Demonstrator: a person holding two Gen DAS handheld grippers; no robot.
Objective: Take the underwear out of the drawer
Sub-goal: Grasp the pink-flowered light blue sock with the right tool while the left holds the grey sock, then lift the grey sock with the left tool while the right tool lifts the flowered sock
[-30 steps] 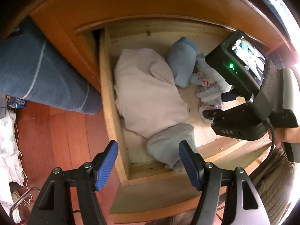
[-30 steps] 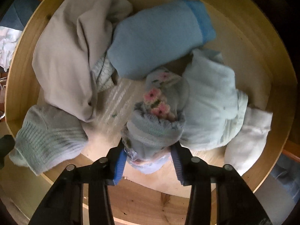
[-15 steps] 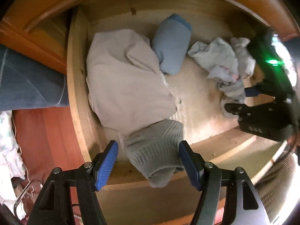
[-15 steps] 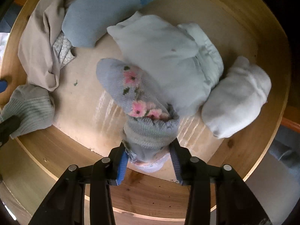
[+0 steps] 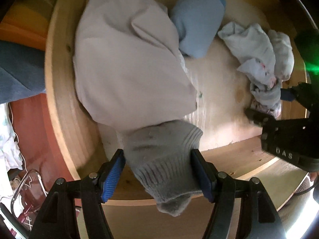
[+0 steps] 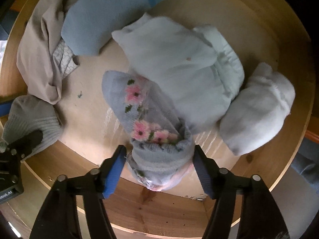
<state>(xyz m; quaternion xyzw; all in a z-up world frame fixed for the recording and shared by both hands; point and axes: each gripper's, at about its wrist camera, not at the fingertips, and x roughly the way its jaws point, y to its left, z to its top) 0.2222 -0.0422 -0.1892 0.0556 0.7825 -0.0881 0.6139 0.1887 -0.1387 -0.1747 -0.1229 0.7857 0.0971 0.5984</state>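
- Left wrist view: my left gripper (image 5: 157, 172) stands open, straddling a grey ribbed sock (image 5: 161, 159) draped over the front wall of the wooden drawer (image 5: 59, 119).
- Right wrist view: my right gripper (image 6: 159, 167) is opening around a flowered sock bundle (image 6: 151, 131) inside the drawer.

1. Right gripper (image 6: 159, 167) pointing down into wooden drawer (image 6: 269, 31), jaws opening around flowered grey sock bundle (image 6: 147, 127).
2. Pale garment (image 6: 179, 63) behind; white roll (image 6: 257, 109) right; blue roll (image 6: 105, 18) far left.
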